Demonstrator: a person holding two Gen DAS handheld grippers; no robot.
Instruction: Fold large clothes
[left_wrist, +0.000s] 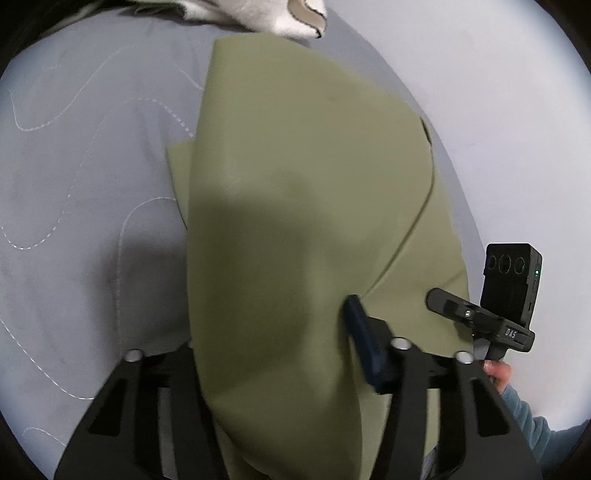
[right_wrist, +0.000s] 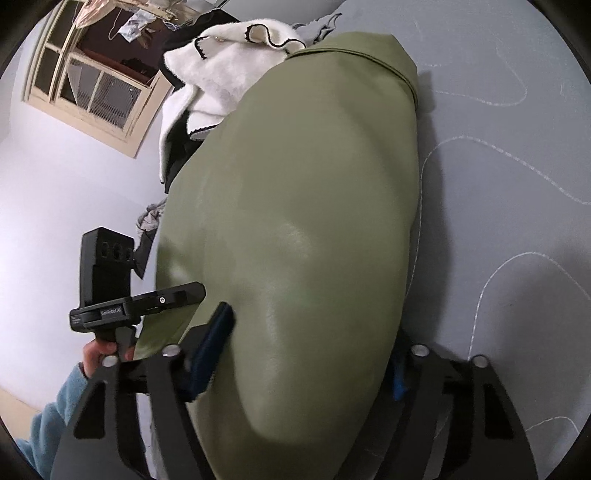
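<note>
1. At 6 o'clock in each wrist view, a gripper has the near edge of the green garment (left_wrist: 295, 206) between its fingers: left gripper (left_wrist: 273, 354) clamped on the fabric; right gripper (right_wrist: 310, 354) likewise gripping it, cloth bulging up between the pads.
2. Garment lies on the grey quilted bedspread (left_wrist: 92, 184), running from 6 toward 12 o'clock, already doubled over.
3. Handling, judged: smooth, slightly shiny, leather-like; looks soft but fairly heavy, likely slippery. Best held at the hem corners, well apart.
4. Counts: two grippers, one green garment, one white fleece item (right_wrist: 221, 74) at 12 o'clock, one window (right_wrist: 92, 88) at 10 o'clock.
</note>
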